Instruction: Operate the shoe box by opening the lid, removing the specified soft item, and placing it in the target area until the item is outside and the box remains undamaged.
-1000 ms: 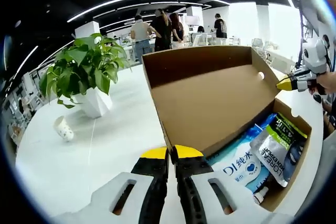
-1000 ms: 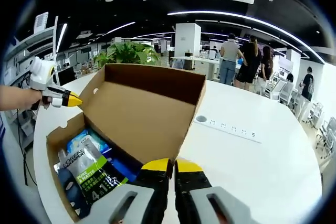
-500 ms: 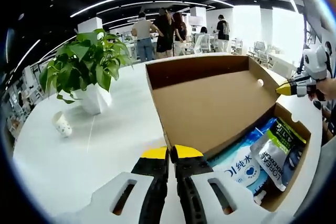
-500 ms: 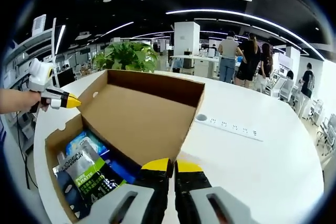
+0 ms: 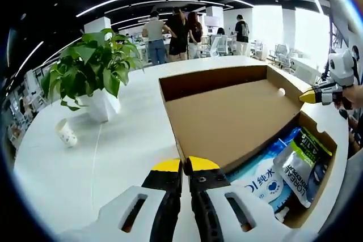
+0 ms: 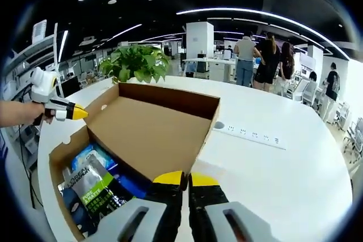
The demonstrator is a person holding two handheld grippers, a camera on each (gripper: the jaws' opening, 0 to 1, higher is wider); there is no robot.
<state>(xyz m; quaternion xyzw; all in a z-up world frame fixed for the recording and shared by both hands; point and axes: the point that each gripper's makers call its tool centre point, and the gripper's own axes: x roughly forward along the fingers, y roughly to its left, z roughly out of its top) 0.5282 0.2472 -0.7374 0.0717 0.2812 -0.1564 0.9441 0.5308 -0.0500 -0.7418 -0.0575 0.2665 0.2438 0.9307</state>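
Both the left gripper [image 5: 185, 165] and right gripper [image 6: 185, 178] are pinched tight on the cardboard lid [image 5: 229, 114], so forcing it back risks tearing the hinge.

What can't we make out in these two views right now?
- Box contents: in the right gripper view the lid hides the far part of the box; the wipes pack is half covered by the grey pouch.
- Left gripper view: the box's near corner is cut off by the edge.
- Small cup: markings too small.
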